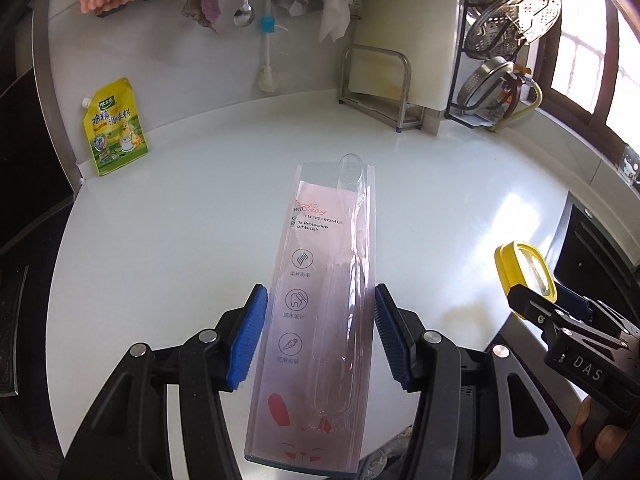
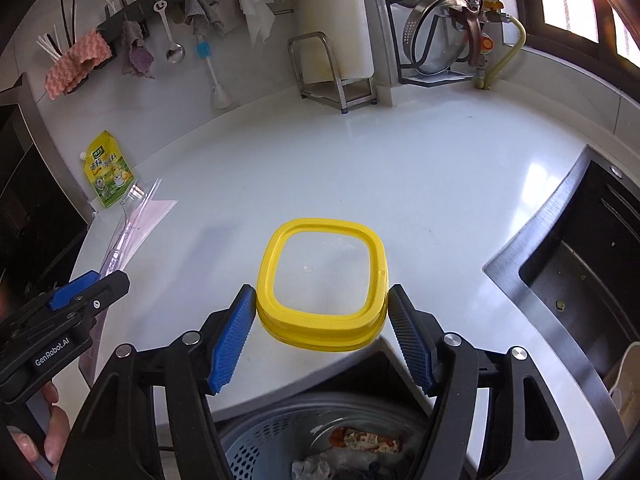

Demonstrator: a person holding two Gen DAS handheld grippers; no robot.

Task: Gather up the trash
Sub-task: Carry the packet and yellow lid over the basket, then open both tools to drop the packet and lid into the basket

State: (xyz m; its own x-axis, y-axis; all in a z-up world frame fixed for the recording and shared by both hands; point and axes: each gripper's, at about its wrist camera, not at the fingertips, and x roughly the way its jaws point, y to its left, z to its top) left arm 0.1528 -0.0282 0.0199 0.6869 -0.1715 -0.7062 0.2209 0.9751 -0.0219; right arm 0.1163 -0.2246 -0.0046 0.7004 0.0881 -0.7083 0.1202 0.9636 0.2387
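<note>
My left gripper is shut on a clear pink toothbrush package, held lengthwise above the white counter. The package also shows at the left of the right wrist view, with the left gripper below it. My right gripper is shut on a yellow-rimmed clear lid, held over the counter's front edge. That lid and the right gripper show at the right of the left wrist view. A grey trash basket with wrappers sits below the right gripper.
A yellow-green seasoning pouch leans against the back wall at the left. A metal rack and a dish rack with pot lids stand at the back. A dark sink lies to the right. Cloths and utensils hang on the wall.
</note>
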